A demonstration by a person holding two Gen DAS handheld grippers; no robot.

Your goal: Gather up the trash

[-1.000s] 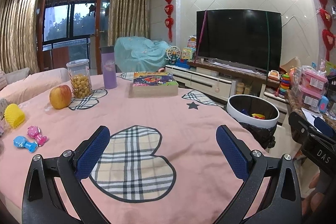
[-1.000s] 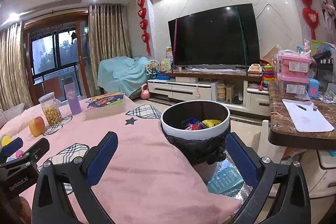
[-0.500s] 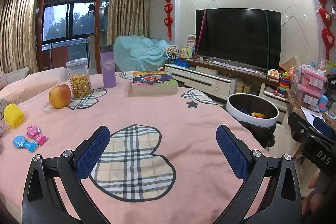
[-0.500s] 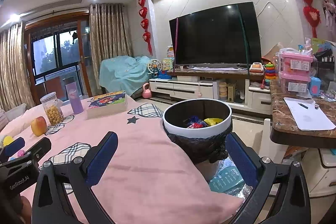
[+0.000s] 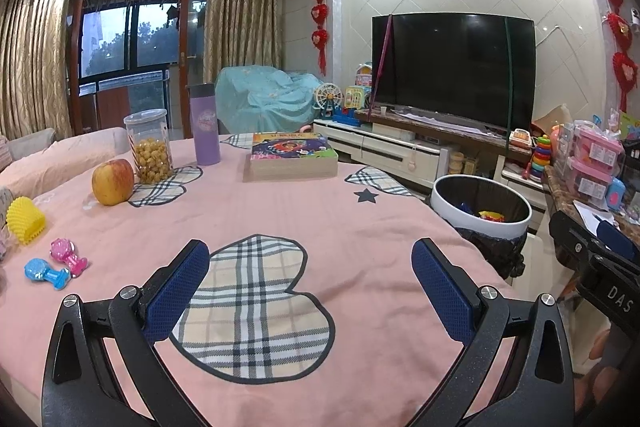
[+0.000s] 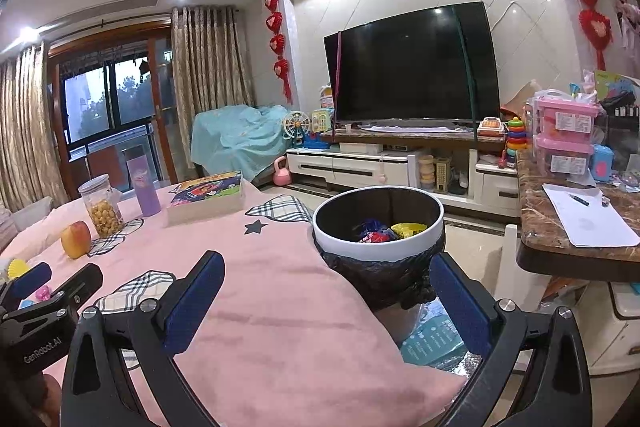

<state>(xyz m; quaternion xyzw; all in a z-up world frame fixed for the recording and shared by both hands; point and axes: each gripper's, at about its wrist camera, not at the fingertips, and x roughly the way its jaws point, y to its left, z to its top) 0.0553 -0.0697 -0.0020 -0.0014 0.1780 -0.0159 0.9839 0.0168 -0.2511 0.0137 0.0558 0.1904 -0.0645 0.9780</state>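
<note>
Both claws hold nothing. The left gripper hangs over the pink tablecloth with its blue-padded jaws spread wide above a plaid heart patch, and the right gripper is spread just as wide at the table's edge, facing the trash bin. That bin, white-rimmed and lined with a black bag, stands on the floor just beside the table; the right wrist view looks down into it and shows blue, red and yellow wrappers lying inside, while the left wrist view catches the same bin only at an angle, off to the right past the cloth's edge. The left view alone shows the far left of the table clearly: a yellow spiky toy and two small plastic toys, one pink and one blue, lying close together. Further back stand an apple, a clear jar of yellow snacks just beside it, a purple bottle and a picture-book box. The right view alone shows a marble counter bearing a white sheet of paper with a pen, and pink storage boxes stacked behind it. A dark television fills the wall in both views.
</note>
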